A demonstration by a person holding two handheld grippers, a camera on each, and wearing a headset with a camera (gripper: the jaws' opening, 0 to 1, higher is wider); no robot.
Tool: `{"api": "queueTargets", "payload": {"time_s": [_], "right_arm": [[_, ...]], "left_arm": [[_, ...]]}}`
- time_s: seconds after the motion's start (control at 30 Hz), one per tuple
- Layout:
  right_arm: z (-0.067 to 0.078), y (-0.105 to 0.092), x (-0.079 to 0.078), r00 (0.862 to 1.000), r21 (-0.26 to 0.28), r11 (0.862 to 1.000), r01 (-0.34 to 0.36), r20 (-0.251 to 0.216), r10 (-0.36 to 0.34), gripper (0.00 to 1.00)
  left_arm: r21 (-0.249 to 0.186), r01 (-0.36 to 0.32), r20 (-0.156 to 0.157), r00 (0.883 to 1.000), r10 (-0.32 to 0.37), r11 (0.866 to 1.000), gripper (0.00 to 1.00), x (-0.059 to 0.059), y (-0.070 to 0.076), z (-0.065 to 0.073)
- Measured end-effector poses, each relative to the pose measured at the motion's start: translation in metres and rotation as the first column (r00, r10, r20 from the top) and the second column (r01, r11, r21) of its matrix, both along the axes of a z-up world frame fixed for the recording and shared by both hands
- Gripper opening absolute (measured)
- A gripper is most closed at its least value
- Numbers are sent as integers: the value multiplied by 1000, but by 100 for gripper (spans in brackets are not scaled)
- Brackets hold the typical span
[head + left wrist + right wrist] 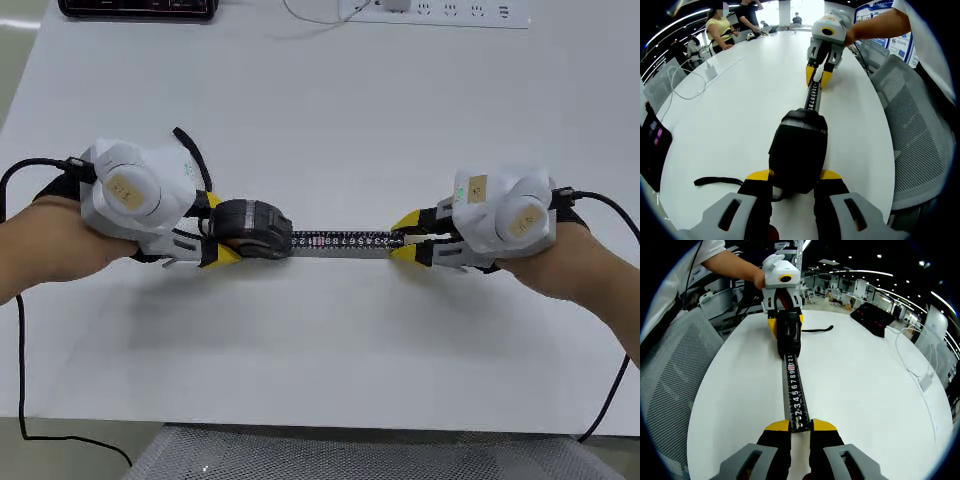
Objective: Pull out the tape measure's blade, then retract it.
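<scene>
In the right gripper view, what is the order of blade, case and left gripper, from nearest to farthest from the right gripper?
1. The blade, held in the jaws of the right gripper, bottom centre.
2. The case, farther along the blade, middle.
3. The left gripper, behind the case and gripping it, top.

Place: open-plan office | evidence: long white table [740, 105], mesh chair [670, 385], ceiling lights [875, 273]
</scene>
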State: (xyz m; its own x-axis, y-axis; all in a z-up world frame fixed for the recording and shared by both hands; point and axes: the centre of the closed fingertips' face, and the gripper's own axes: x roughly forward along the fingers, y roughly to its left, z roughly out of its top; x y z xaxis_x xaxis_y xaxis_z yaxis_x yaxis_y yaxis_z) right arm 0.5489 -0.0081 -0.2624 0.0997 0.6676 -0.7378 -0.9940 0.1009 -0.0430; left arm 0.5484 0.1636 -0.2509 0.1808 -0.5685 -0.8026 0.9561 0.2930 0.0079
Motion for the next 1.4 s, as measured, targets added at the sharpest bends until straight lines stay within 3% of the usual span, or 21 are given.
{"api": "queueTargets", "payload": {"time_s": [1.4], "right_arm": [[-1, -34, -1, 1000, -47, 999, 25, 10, -25, 9]], "left_arm": [[5, 5, -2, 1000, -5, 1000, 27, 0, 0, -1]]}}
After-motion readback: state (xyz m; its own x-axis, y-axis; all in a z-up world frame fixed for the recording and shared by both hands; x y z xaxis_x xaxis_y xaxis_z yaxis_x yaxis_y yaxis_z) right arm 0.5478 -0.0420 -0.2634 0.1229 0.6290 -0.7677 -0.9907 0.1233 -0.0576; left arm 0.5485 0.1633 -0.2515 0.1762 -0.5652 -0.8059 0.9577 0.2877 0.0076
